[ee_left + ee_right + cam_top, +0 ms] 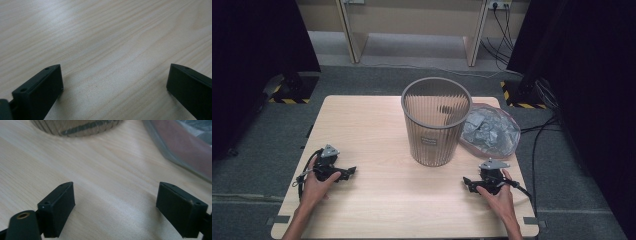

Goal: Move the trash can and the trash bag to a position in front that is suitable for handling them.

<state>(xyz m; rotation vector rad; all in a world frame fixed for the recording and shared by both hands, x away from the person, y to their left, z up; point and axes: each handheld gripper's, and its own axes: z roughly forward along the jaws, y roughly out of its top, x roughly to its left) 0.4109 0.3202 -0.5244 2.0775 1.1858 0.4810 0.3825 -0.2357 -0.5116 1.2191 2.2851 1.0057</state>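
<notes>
Resting on the surface in front of the bin (pixel 436 121), both the left tool (pixel 353 171) and right tool (pixel 466 181) gape empty, while the crinkly bag (pixel 490 131) just right of the bin looks light, soft, best pinched at its loose edge.

Light wooden table (pixel 377 130), ribbed wastebasket (pixel 435 122), plastic bag (pixel 489 131) beside it

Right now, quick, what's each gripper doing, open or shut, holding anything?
Left gripper: open, holding nothing, over the pale wooden table.
Right gripper: open, holding nothing.
</notes>
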